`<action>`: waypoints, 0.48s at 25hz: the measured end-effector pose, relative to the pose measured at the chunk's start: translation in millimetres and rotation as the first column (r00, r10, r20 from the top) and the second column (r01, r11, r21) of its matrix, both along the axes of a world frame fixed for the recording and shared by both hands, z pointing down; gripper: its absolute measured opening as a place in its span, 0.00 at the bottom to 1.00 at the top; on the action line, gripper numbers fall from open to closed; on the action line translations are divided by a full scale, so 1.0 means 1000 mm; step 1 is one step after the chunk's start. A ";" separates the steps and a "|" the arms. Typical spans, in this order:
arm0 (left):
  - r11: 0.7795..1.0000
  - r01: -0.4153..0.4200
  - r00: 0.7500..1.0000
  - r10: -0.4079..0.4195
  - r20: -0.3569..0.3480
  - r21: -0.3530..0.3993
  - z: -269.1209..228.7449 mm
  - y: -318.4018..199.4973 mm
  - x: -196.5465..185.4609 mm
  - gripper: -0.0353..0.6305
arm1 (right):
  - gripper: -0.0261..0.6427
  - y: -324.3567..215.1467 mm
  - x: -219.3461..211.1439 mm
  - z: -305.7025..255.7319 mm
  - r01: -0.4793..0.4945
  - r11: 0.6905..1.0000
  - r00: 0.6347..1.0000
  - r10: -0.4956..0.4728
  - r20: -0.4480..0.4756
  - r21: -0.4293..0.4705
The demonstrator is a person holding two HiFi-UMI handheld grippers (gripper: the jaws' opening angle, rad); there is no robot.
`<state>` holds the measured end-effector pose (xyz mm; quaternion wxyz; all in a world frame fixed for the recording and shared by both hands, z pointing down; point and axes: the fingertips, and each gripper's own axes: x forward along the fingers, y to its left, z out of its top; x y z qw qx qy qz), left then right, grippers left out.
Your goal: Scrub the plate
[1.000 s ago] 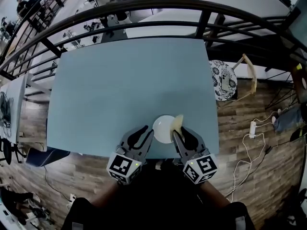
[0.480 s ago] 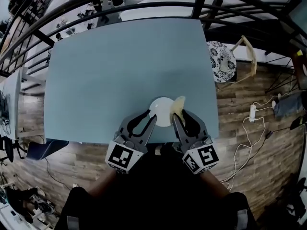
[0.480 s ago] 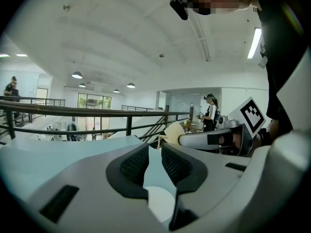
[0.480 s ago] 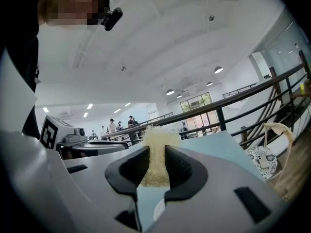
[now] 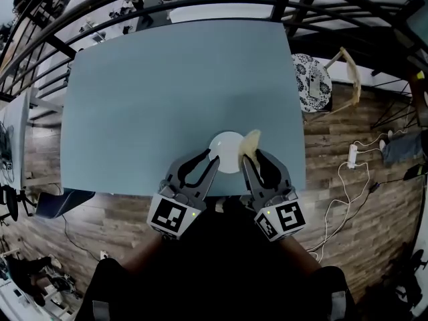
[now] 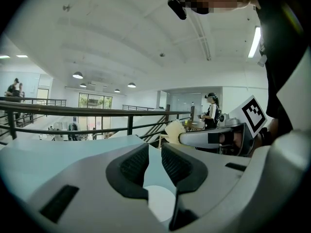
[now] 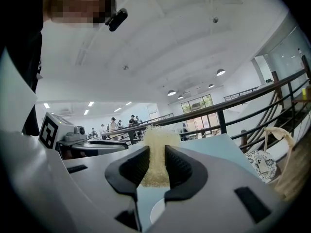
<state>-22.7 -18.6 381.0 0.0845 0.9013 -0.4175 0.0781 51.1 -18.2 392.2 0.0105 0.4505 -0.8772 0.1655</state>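
A small white plate (image 5: 227,151) lies on the pale blue table (image 5: 160,85) near its front edge. My left gripper (image 5: 211,159) is shut, its tips at the plate's left rim with nothing between the pads (image 6: 137,165); the plate (image 6: 160,205) shows just below the jaws. My right gripper (image 5: 246,158) is shut on a pale yellow scrub sponge (image 5: 251,141) at the plate's right rim. The sponge (image 7: 156,147) stands upright between the right pads and sticks out past them, above the plate (image 7: 158,210). The left gripper view shows the sponge (image 6: 175,130) and the right gripper beside it.
A dark metal railing (image 5: 200,5) runs along the table's far side. To the right stands a round patterned stool (image 5: 311,89) with a phone on it. A power strip (image 5: 352,156) and cables lie on the wooden floor. A white desk edge (image 5: 10,152) is at the left.
The head camera has shifted, so the table sits higher in view. Both grippers stay at the plate, left on the left rim, right with the sponge at the right rim.
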 end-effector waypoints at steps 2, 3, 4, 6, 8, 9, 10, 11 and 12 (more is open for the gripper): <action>1.000 0.000 1.000 0.000 0.016 -0.020 0.005 0.000 -0.001 0.19 | 0.19 -0.002 -0.001 0.000 0.006 1.000 1.000 -0.006 0.000 0.000; 1.000 0.001 1.000 0.000 0.022 -0.028 0.006 0.000 -0.001 0.19 | 0.19 -0.002 -0.002 0.000 0.008 1.000 1.000 -0.008 -0.001 0.000; 1.000 0.003 1.000 -0.003 0.019 -0.024 0.006 -0.001 -0.001 0.19 | 0.19 -0.002 -0.002 0.001 0.011 1.000 1.000 -0.011 -0.002 -0.001; 1.000 0.007 1.000 -0.007 0.010 -0.011 0.004 -0.002 -0.002 0.19 | 0.19 -0.001 -0.004 0.001 0.013 1.000 1.000 -0.013 -0.003 -0.002; 1.000 0.009 1.000 -0.009 0.009 -0.009 0.003 -0.002 -0.004 0.19 | 0.19 0.000 -0.006 0.000 0.015 1.000 1.000 -0.015 -0.005 -0.003; 1.000 0.009 1.000 -0.009 0.009 -0.009 0.003 -0.003 -0.004 0.19 | 0.19 -0.001 -0.006 0.000 0.015 1.000 1.000 -0.015 -0.006 -0.004; 1.000 0.010 1.000 -0.010 0.010 -0.009 0.003 -0.003 -0.004 0.19 | 0.19 -0.001 -0.006 0.000 0.016 1.000 1.000 -0.016 -0.006 -0.004; 1.000 0.010 1.000 -0.010 0.010 -0.010 0.003 -0.004 -0.004 0.19 | 0.19 -0.002 -0.006 0.000 0.017 1.000 1.000 -0.018 -0.007 -0.004; 1.000 0.011 1.000 -0.010 0.010 -0.010 0.003 -0.005 -0.004 0.19 | 0.19 -0.002 -0.006 0.000 0.018 1.000 1.000 -0.018 -0.006 -0.005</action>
